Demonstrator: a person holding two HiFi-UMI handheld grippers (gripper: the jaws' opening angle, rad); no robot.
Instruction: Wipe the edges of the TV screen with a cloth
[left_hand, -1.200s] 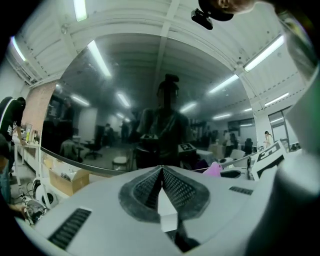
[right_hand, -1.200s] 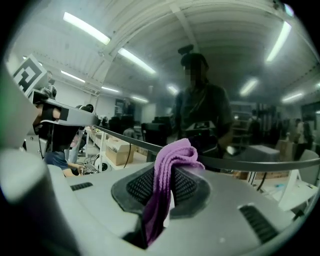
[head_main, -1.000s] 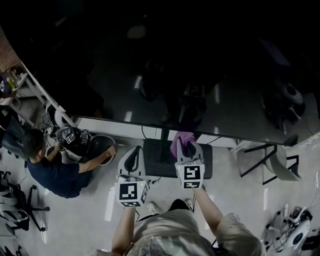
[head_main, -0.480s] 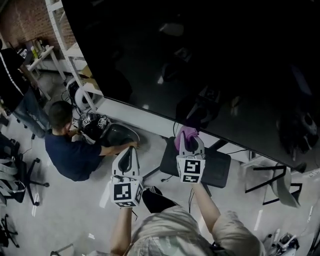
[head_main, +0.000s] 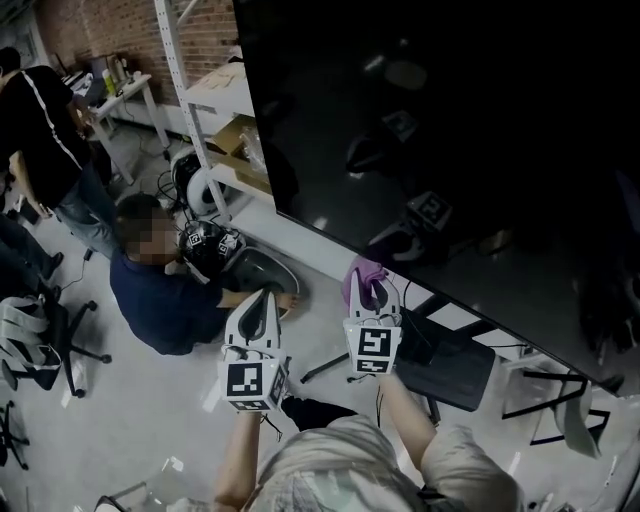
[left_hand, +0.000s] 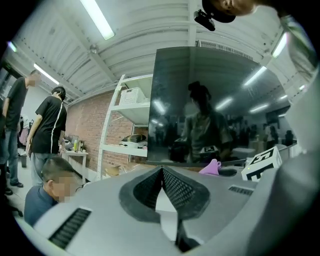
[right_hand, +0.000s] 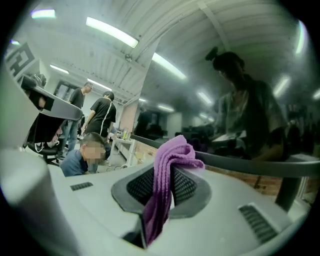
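Gripping a purple cloth (right_hand: 167, 165), the right gripper (head_main: 372, 292) has its jaws clamped on the fabric, which bunches above the tips and hangs down betw. them. Cloth sits just below the lower edge of the TV screen (head_main: 450, 130), near its left end; contact w/ the edge can't be told. Left gripper (head_main: 258, 306) is held beside the right one, lower and clear of the TV, jaws pressed together w/ nothing betw. them. On the floor to the left a person in a dark shirt (head_main: 150, 295) crouches by a white shelf rack (head_main: 200, 110). Dark stand base (head_main: 455, 365) lies under the TV.
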